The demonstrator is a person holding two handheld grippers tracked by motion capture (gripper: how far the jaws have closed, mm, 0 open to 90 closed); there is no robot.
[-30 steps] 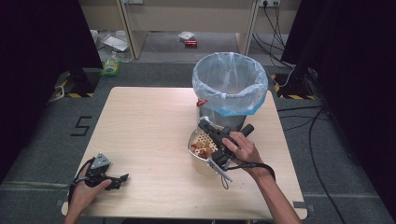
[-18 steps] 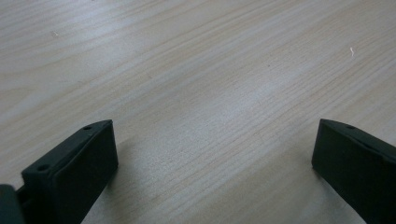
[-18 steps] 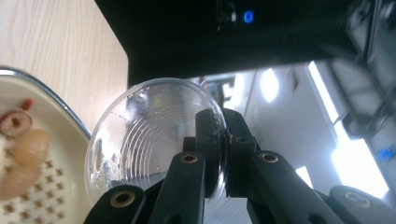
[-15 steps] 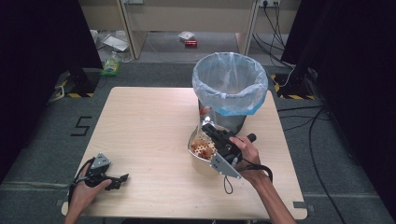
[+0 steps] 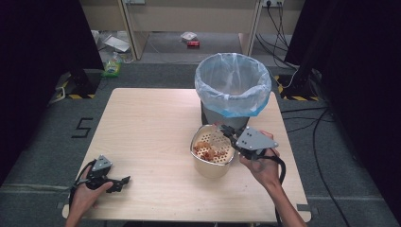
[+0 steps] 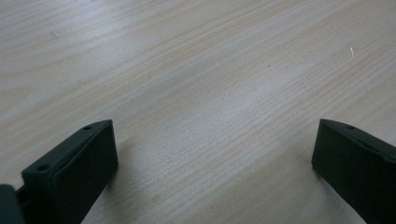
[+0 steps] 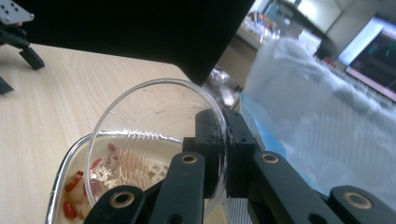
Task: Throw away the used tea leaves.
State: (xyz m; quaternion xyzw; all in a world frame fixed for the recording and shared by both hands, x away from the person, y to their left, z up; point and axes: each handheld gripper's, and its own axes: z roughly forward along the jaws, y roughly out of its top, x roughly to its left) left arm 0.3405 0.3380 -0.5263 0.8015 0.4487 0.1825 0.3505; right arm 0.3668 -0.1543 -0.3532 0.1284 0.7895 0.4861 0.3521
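My right gripper [image 5: 227, 133] [image 7: 219, 140] is shut on the rim of a clear round plastic lid [image 7: 149, 121], holding it tilted just above a metal-rimmed bowl [image 5: 211, 163] [image 7: 60, 179]. The bowl holds red and pale food scraps [image 5: 208, 147] [image 7: 77, 193]. It stands on the wooden table [image 5: 142, 127], in front of a bin lined with a pale blue bag [image 5: 233, 85] [image 7: 317, 121]. My left gripper [image 5: 119, 182] [image 6: 215, 154] rests at the table's near left corner, open, with only bare wood between its jaws.
The bin stands at the table's far right, close behind the bowl. Cables and litter lie on the floor beyond the table. Black curtains flank both sides. The left gripper [image 7: 18, 32] appears far off in the right gripper view.
My right hand has risen and drawn back to the right with the lid, tilting it off the bowl. The left hand has stayed put.
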